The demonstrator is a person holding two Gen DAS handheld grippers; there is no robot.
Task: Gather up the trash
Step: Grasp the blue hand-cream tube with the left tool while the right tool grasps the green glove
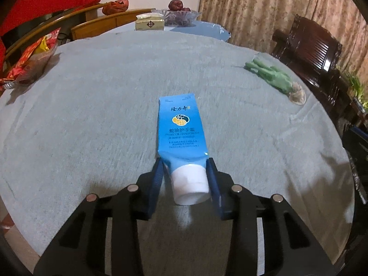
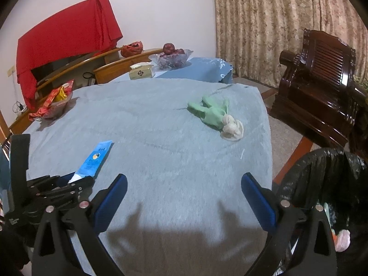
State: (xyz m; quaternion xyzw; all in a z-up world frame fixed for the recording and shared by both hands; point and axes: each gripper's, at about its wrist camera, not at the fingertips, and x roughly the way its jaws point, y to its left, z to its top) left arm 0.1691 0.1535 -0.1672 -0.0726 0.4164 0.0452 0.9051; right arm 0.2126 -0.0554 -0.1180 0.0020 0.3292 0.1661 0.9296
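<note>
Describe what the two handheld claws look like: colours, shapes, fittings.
Both match. The left claw has black plastic linkage arms with slotted cut-outs and round silver pivot pins, ending in two flat fingers faced with dark blue pads. The right claw has the same black frame, silver pins and blue-padded fingers. No cables, markings or sleeves show.

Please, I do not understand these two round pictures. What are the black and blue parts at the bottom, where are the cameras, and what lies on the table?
Each picture comes from a camera on a hand-held gripper, looking along its two blue fingers. In the left view, the left gripper has its pads against the white cap end of a blue hand cream tube. In the right view, the right gripper is open and empty. On the grey tablecloth also lies a green glove. A black-lined bin stands beside the table.
</note>
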